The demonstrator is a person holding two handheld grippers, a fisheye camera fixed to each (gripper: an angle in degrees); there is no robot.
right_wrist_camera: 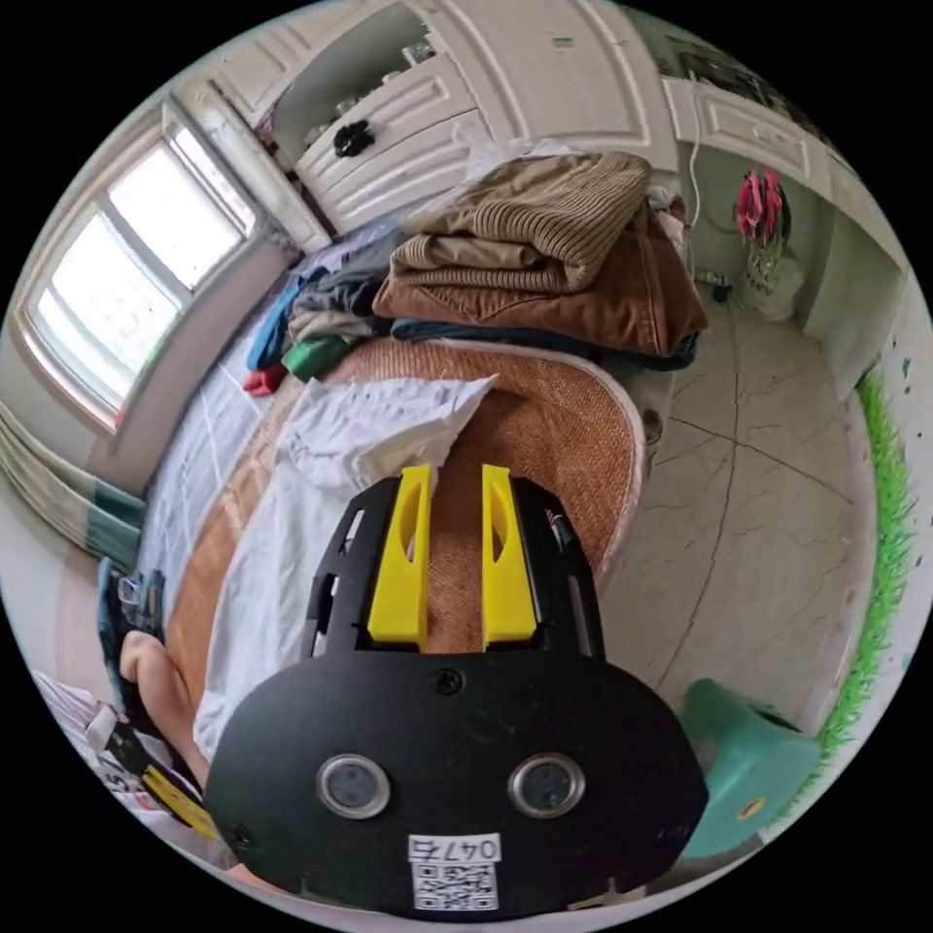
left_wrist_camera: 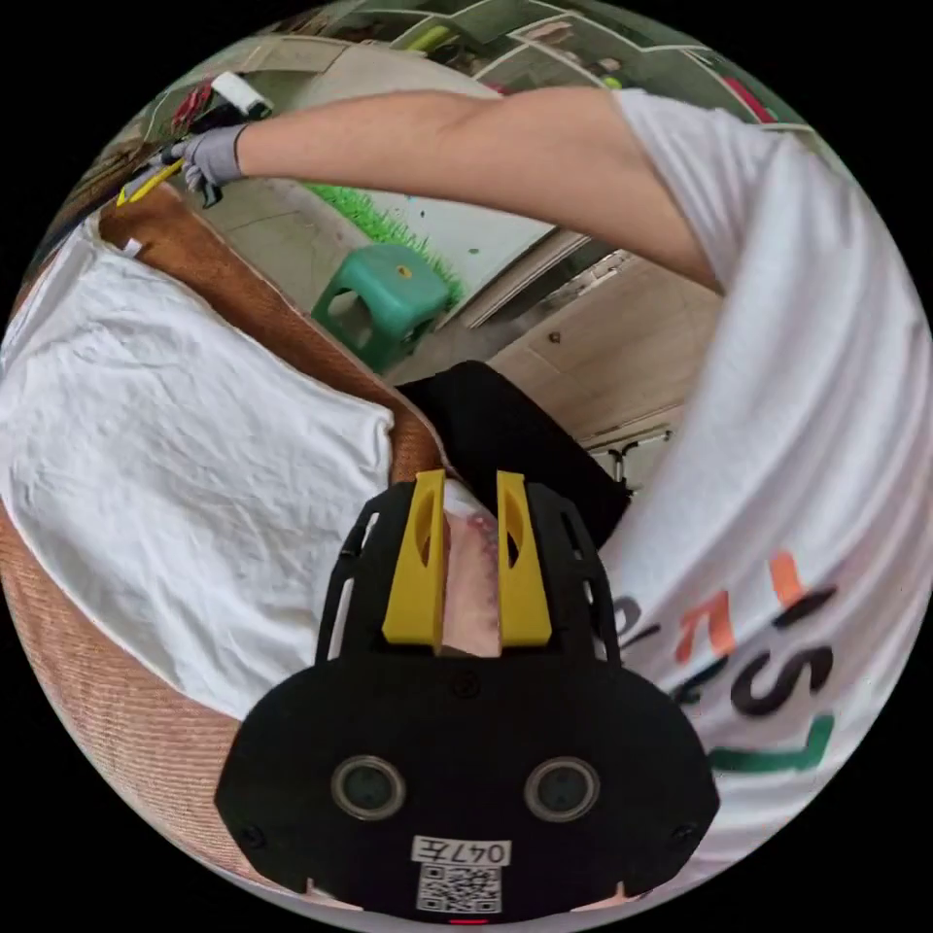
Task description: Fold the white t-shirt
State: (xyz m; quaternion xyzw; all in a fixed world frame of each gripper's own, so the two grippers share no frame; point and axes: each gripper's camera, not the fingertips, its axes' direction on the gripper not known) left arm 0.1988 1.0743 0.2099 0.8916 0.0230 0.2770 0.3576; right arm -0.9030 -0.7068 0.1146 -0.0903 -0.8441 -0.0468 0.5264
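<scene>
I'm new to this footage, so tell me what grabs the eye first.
The white t-shirt lies spread on a brown mat, one sleeve folded over. Behind it sits a pile of folded clothes. A green stool stands on the floor beside the bed.

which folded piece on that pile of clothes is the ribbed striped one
The topmost one: the tan ribbed garment, lying on the plain brown garment beneath it.
</scene>
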